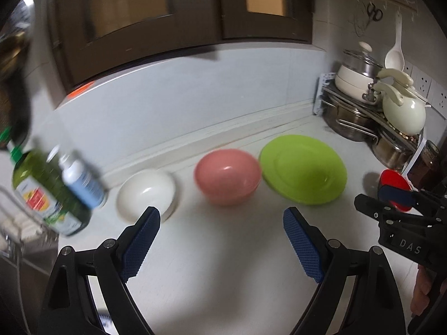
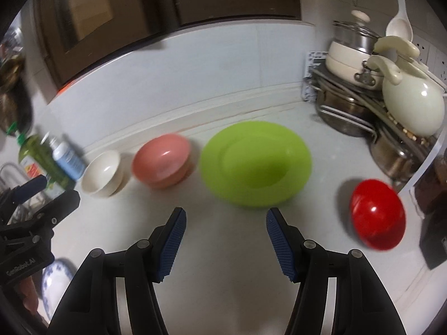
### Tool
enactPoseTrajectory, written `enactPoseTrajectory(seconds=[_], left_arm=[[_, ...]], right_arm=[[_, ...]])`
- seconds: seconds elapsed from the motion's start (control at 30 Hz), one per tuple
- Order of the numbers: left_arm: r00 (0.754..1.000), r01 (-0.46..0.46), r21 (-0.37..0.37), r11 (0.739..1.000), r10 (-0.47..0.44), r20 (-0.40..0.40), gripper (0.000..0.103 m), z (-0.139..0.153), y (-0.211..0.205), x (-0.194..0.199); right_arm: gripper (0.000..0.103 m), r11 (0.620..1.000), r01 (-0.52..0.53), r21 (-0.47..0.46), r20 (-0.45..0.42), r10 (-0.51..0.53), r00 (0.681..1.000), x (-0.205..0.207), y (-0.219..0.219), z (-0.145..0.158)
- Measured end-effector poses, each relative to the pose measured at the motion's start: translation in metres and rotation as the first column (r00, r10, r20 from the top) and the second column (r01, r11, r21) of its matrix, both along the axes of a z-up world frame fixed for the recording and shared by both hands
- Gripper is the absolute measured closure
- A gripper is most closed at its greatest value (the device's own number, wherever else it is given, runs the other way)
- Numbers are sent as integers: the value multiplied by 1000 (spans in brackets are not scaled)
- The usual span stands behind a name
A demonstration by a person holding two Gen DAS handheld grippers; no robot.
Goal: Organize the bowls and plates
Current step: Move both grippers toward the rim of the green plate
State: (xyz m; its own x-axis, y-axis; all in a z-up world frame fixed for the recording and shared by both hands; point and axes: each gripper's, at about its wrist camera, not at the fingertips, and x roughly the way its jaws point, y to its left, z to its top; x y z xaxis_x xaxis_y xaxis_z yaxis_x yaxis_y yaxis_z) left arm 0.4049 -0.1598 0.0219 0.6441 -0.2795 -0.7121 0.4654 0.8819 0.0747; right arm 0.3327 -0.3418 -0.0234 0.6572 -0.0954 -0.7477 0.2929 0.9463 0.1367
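From the left wrist view, the left tool (image 1: 220, 220) has its two blue pads wide apart and holds nothing. It hangs over the white bench (image 1: 223, 265). A row of dishes sits ahead of it. The white bowl (image 1: 145, 192) is at 11 o'clock, just past the left pad. The pink bowl (image 1: 227, 176) is at 12 o'clock, near the white one but apart from it. The green plate (image 1: 303, 169) is at 1 o'clock, and its rim looks like it touches the pink bowl or sits just beside it. At 3 o'clock the right tool (image 1: 391, 195) pokes in, with part of a red bowl (image 1: 394, 178) behind it. A green bottle (image 1: 44, 192) and a small blue can (image 1: 82, 181) stand at 9 o'clock. Pots (image 1: 371, 106) are piled at 2 o'clock.

From the right wrist view, the right tool (image 2: 225, 237) is also spread apart and empty. The green plate (image 2: 255, 163) lies flat at 12 o'clock, shiny and shallow with a wide rim. The pink bowl (image 2: 163, 160) is at 11 o'clock and the white bowl (image 2: 103, 174) at 10 o'clock, both open side up. The red bowl (image 2: 377, 215) sits alone at 3 o'clock, well apart from the others.

I think the job has just begun, since nothing is stacked or held. Next, a tool needs to go down over one bowl's rim and pinch it. The bowls look smooth and slippery, so the pinch must be firm.
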Motion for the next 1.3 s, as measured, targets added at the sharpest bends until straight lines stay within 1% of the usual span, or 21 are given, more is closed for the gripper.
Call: enactPoseTrajectory(seconds=[0.1,0.2,0.27,0.4,0.5,0.57,0.63,0.67,0.73,0.8,0.83,0.93,1.0,1.13,1.23,1.3], left_arm=[[999,32,8,999,-31,-25,13,0,-26,21],[996,70,21,997,-69,-60,13,-3,-49,43],[993,90,39,995,-87,-78,14,-5,-65,58],[985,138,68,988,-129,-119,16,-14,-96,86],[975,174,89,981,-160,-154,17,-24,-119,107],[966,206,105,973,-186,-179,17,-33,-134,121],[959,218,113,969,-192,-207,19,-43,-146,134],[954,226,123,966,-194,-228,21,-50,-154,144],[948,241,143,960,-201,-247,24,-61,-164,155],[943,248,171,953,-198,-266,29,-74,-175,167],[938,257,182,949,-200,-282,29,-82,-181,173],[923,271,193,943,-198,-329,31,-102,-190,187],[914,270,201,942,-186,-360,37,-116,-195,196],[887,286,201,937,-179,-426,42,-139,-204,209],[879,290,206,935,-175,-443,46,-148,-207,213],[871,291,201,935,-173,-459,49,-153,-208,215]], right_arm=[[42,1000,14,-6,-8,-14,1000,14,-20,5],[42,999,35,-13,-34,-36,999,28,-35,7],[42,999,46,-11,-66,-47,997,41,-49,7],[42,997,71,11,-112,-69,991,61,-71,4],[42,993,116,38,-154,-109,982,78,-92,-3],[42,990,135,46,-179,-125,976,90,-103,-9],[42,984,167,55,-201,-153,968,99,-113,-17],[42,983,173,57,-211,-158,965,104,-118,-22],[42,978,202,56,-238,-183,954,114,-129,-32],[42,973,222,63,-258,-199,945,120,-135,-41],[42,969,236,66,-270,-211,940,124,-140,-48],[42,967,245,71,-292,-214,932,134,-145,-59],[42,964,255,73,-313,-220,924,141,-150,-68],[43,961,267,76,-345,-226,911,151,-156,-83],[43,956,278,95,-366,-226,903,155,-160,-94],[46,955,279,99,-376,-224,899,154,-162,-98]])
